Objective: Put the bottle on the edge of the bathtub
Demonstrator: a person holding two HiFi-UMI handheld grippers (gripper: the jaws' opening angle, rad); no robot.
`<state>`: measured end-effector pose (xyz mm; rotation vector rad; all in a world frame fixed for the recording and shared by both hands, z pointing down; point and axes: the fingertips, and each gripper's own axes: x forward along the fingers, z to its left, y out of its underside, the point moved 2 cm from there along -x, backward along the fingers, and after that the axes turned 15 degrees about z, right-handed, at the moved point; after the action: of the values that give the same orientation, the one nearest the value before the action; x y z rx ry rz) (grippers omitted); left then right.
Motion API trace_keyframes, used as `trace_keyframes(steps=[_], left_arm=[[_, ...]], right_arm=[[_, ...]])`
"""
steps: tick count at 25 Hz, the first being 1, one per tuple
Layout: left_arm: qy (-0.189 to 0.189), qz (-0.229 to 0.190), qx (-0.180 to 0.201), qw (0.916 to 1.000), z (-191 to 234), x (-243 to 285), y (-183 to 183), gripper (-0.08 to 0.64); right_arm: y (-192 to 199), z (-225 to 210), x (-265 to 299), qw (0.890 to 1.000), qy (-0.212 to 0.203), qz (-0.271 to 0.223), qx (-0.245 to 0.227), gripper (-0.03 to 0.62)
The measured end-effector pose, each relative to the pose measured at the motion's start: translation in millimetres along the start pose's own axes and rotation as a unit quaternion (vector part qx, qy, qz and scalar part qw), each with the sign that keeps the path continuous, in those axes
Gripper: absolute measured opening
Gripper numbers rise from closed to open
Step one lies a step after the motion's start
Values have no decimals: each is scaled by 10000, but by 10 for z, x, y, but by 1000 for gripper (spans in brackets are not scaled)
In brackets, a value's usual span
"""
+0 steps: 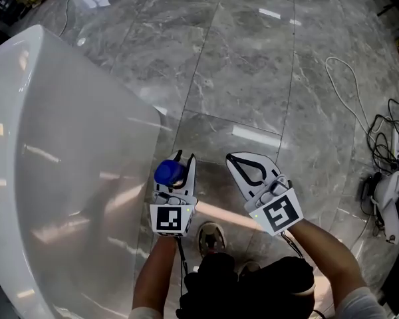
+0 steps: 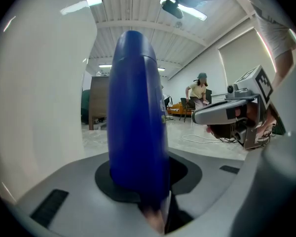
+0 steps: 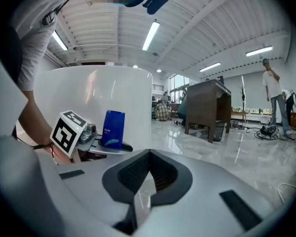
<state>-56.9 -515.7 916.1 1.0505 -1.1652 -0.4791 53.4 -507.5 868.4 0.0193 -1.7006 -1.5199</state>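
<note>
A person stands on a polished grey marble-tile floor (image 1: 253,65) that reflects the ceiling lights, with a large glossy white bathtub (image 1: 66,145) filling the left of the head view. The left claw (image 1: 181,161) is clamped on a blue bottle (image 1: 167,173) and holds it upright in the air, just beside the bathtub's curved outer edge and not resting on it. In the left gripper view the bottle (image 2: 135,117) rises between the jaws, with the tub's white wall (image 2: 34,107) close on the left. The right claw (image 1: 234,159) hangs just beside the left one, its jaws brought together with nothing between them. The person's shoe (image 1: 211,236) shows on the floor below the claws.

White and black cables (image 1: 379,138) trail across the floor at the right, near a white device (image 1: 396,208). The gripper views show a wide, bright room with a ribbed white ceiling and strip lights (image 3: 150,33). A dark wooden cabinet (image 3: 204,107) stands on the shiny floor beyond the tub. One person (image 3: 272,95) stands far off at the right, and another person (image 2: 198,90) is near chairs in the distance.
</note>
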Motion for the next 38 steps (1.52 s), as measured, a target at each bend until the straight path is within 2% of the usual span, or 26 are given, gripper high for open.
trace_keyframes(steps=[3, 8, 16, 24, 38], left_arm=[[-50, -78, 7, 10000, 66, 109, 14, 118], [-161, 143, 299, 9993, 171, 348, 199, 119], [-539, 119, 115, 9984, 533, 798, 324, 119], [-662, 132, -126, 9976, 878, 1250, 466, 119], [-780, 287, -112, 9965, 1058, 1518, 811, 118]], right_arm=[[67, -31, 52, 9998, -82, 175, -64, 3], [268, -111, 41, 9994, 21, 353, -8, 4], [545, -201, -2, 9979, 118, 626, 125, 5], [701, -145, 122, 9974, -4, 710, 124, 3], [533, -91, 584, 9981, -202, 494, 324, 3]])
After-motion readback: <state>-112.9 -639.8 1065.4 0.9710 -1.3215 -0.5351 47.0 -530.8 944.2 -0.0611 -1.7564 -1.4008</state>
